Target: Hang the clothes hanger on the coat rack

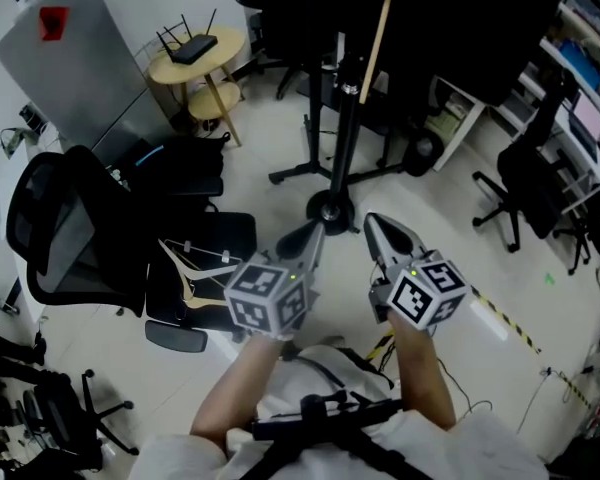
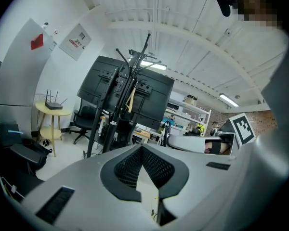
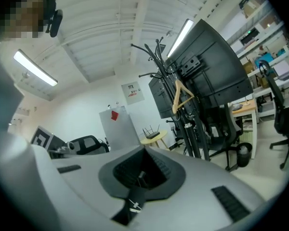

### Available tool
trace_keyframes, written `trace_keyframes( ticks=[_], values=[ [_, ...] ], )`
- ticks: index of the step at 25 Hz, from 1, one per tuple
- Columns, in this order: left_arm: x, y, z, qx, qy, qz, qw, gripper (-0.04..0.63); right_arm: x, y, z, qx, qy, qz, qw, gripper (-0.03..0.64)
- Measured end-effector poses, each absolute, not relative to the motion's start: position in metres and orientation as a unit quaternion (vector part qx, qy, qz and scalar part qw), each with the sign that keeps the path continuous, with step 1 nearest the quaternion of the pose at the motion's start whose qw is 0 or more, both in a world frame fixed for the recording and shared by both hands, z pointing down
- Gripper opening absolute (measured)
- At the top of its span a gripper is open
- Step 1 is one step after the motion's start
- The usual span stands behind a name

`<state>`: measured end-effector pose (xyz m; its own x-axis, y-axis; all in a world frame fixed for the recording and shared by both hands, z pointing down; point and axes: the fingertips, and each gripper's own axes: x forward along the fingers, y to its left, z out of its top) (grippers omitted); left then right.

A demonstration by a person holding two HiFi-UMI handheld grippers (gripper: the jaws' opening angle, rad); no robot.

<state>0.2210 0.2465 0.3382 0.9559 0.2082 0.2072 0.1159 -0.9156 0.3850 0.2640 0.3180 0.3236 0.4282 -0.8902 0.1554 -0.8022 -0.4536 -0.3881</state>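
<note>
The black coat rack [image 1: 346, 108] stands on the floor straight ahead, its round base [image 1: 329, 208] just beyond both grippers. A wooden hanger [image 3: 180, 95] hangs from its upper hooks, and it also shows in the left gripper view [image 2: 131, 98]. A second, pale hanger [image 1: 193, 269] lies on the seat of the black chair to the left. My left gripper [image 1: 314, 234] and right gripper [image 1: 376, 224] are side by side in front of the rack. Both are shut, with nothing between the jaws. Their closed pads fill the low centre of the left gripper view [image 2: 142, 150] and the right gripper view [image 3: 143, 154].
A black office chair [image 1: 70, 230] stands close on the left. A round yellow side table [image 1: 197, 56] carries a router, beside a grey cabinet [image 1: 72, 48]. A large black screen on a wheeled stand [image 1: 420, 18] is behind the rack. More office chairs [image 1: 536, 173] are at right.
</note>
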Motion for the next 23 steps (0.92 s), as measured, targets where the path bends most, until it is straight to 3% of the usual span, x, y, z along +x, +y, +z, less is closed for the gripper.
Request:
trace_keyframes(
  ticks=[23],
  values=[
    [0.254,0.211,0.331,0.969,0.110,0.118,0.190,-0.011,0.287,0.276,0.313,-0.848,0.493,-0.160,0.114,0.002]
  ],
)
